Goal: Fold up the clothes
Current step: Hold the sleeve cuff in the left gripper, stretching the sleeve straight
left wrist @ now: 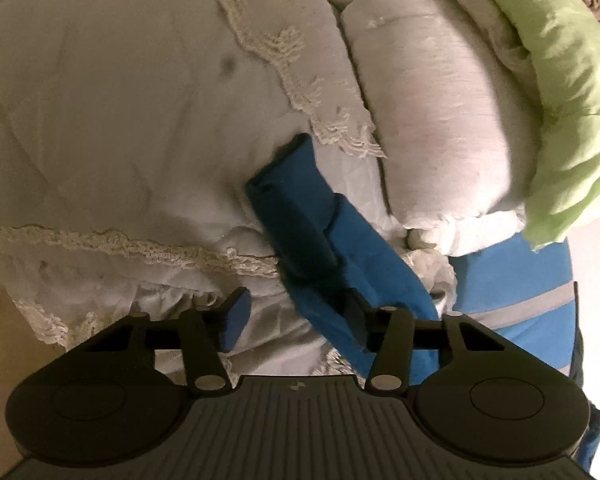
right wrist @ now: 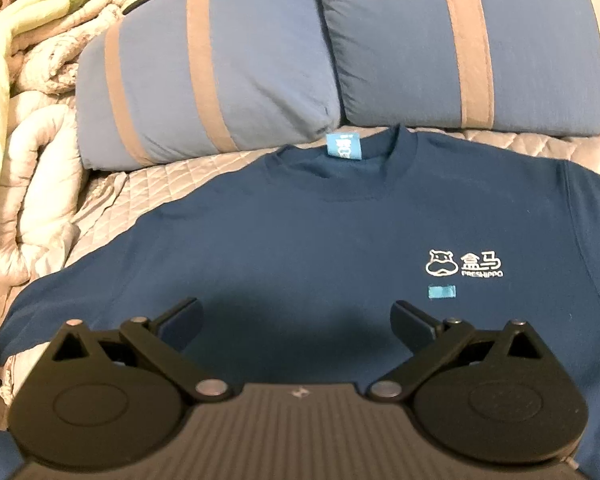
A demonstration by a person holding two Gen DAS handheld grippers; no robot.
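**Shirt flat on bed, both tongs apart**

While the blue T-shirt (right wrist: 300, 232) is lying spread front-up on the quilted bed (right wrist: 204, 172) below two striped pillows (right wrist: 220, 64), the right tongs (right wrist: 296, 320) are hovering apart above it. The left tongs (left wrist: 296, 316) are standing apart over a blue sleeve (left wrist: 300, 216) beside white bedding (left wrist: 120, 100).

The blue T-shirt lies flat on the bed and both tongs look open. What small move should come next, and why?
Probably lower the right tongs onto the blue T-shirt and pinch its near fabric. The shirt is spread flat, front up, collar toward the striped pillows, and the jaws hang open above it, holding nothing. The left tongs are open too, near a blue sleeve by the white quilt.
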